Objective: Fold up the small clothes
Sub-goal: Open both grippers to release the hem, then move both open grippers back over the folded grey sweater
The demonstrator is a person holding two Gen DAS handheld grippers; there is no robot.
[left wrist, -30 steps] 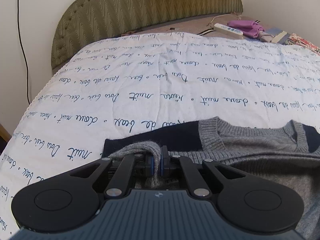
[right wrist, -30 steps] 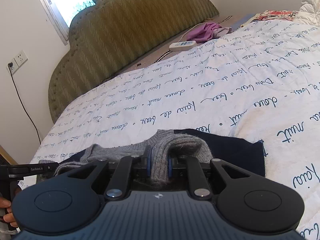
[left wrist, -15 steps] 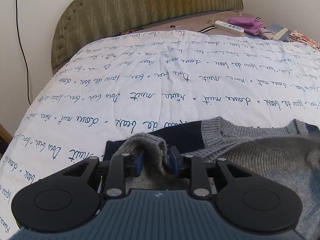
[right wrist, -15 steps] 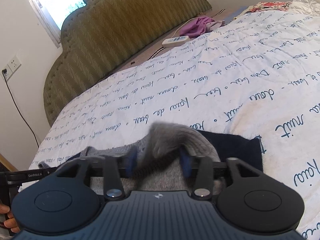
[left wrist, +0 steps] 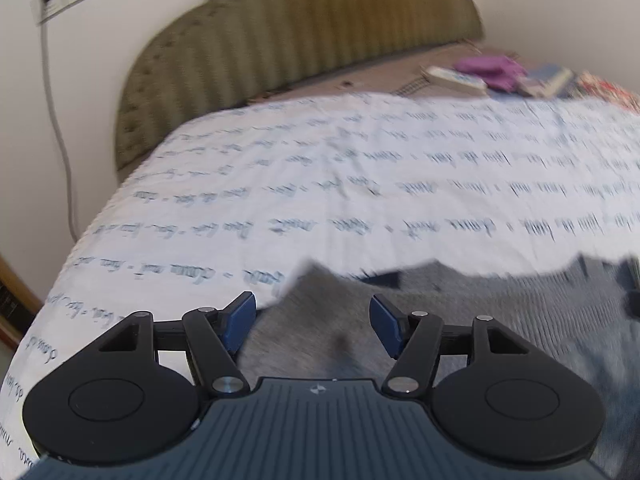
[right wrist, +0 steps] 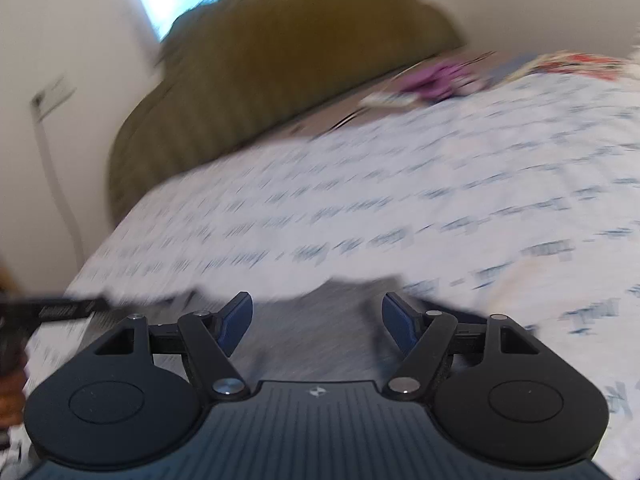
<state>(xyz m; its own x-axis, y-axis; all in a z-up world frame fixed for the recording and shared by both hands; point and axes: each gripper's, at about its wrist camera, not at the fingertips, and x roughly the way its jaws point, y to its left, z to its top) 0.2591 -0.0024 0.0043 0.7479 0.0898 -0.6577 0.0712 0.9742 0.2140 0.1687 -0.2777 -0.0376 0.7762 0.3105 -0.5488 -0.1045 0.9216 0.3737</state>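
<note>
Our left gripper (left wrist: 312, 322) stands with its jaws parted; they have just been opening, and the grey knit of the sweater (left wrist: 500, 312) lies between and below the blue pads (left wrist: 239, 321) without being pinched. Our right gripper (right wrist: 317, 322) is the same: jaws apart, just opened, grey knit under the gap, nothing held.

We take the sweater as our landmark. It lies flat on the bed (left wrist: 360, 184), directly under and just ahead of both grippers, with a dark navy part showing at its far edge. Its long axis seems to run across the left wrist view, stretching away to the right of the left gripper, so we judge each gripper to sit over one end of the near folded edge. Neither is clearly nearer; both hover right at the knit.

Beyond the sweater the script-printed white bed cover runs up to the olive headboard (left wrist: 304, 36).

We count one sweater, two grippers, one purple cloth (left wrist: 490, 70) and one white remote (left wrist: 454, 79) near the headboard. Blur hides finer detail.

We judge the fold just laid is released.
</note>
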